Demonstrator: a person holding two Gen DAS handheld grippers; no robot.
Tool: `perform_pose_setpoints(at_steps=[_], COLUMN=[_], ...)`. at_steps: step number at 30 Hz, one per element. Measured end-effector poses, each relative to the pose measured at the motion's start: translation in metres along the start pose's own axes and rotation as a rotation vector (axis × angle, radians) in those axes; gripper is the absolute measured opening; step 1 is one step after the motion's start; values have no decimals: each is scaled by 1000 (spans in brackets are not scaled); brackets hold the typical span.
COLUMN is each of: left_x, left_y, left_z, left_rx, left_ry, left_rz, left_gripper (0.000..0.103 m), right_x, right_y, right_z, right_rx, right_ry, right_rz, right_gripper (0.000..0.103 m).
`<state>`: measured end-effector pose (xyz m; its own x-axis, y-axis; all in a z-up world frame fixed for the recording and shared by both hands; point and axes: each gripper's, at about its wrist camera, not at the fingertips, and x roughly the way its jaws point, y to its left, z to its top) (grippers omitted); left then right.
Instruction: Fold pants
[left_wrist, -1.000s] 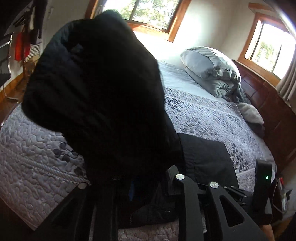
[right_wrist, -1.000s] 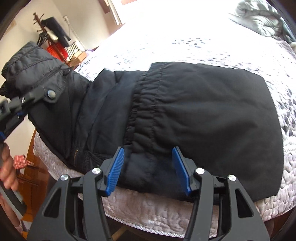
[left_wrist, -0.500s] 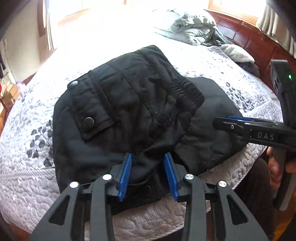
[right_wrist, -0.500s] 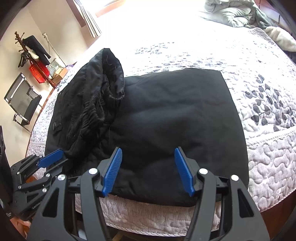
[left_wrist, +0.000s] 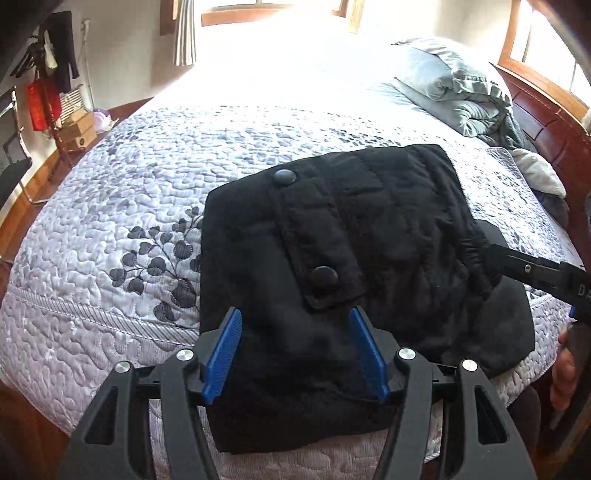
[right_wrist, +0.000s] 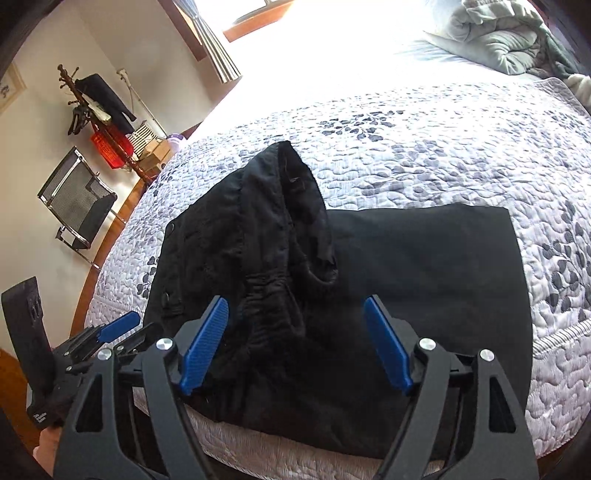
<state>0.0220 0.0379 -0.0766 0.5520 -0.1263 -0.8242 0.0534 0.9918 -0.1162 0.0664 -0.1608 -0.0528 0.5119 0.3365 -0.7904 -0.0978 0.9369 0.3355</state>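
Lying folded at near edge of quilted bed (left_wrist: 122, 206), black pants (left_wrist: 332, 258) bunching at waistband. Left gripper (left_wrist: 295, 350) and right gripper (right_wrist: 295, 343) hovering above, jaws just widening, standing apart, pads clear of cloth.

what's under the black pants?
The black pants lie folded on the quilted bedspread, which shows all around them. Their upper layer, with the snap flap, covers a lower layer. Anything between the layers is hidden.
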Motion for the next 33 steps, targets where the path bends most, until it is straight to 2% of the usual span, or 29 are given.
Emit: perform_pose_setpoints(at_steps=[3, 5, 8, 9, 15, 19, 25, 33], left_x=[12, 14, 21, 23, 22, 20, 11, -4], left_y=[10, 15, 16, 16, 23, 33, 47, 28], left_z=[5, 5, 6, 7, 12, 14, 12, 16], left_rx=[-40, -48, -24, -16, -82, -128, -196, -148], left_ry=[35, 41, 48, 48, 35, 31, 20, -4], left_rz=[25, 31, 61, 69, 73, 90, 74, 35], left_gripper=[64, 70, 79, 82, 82, 81, 81, 81], right_x=[18, 26, 35, 36, 33, 13, -30, -78], right_y=[1, 1, 0, 2, 14, 23, 28, 6], right_z=[5, 4, -1, -2, -3, -4, -10, -15], right_rx=[11, 11, 0, -12, -104, -153, -137, -89], right_ry=[38, 64, 77, 82, 61, 18, -55, -133], right_rz=[-12, -8, -14, -8, -52, -42, 55, 53], right_gripper=[74, 63, 56, 49, 32, 27, 23, 21])
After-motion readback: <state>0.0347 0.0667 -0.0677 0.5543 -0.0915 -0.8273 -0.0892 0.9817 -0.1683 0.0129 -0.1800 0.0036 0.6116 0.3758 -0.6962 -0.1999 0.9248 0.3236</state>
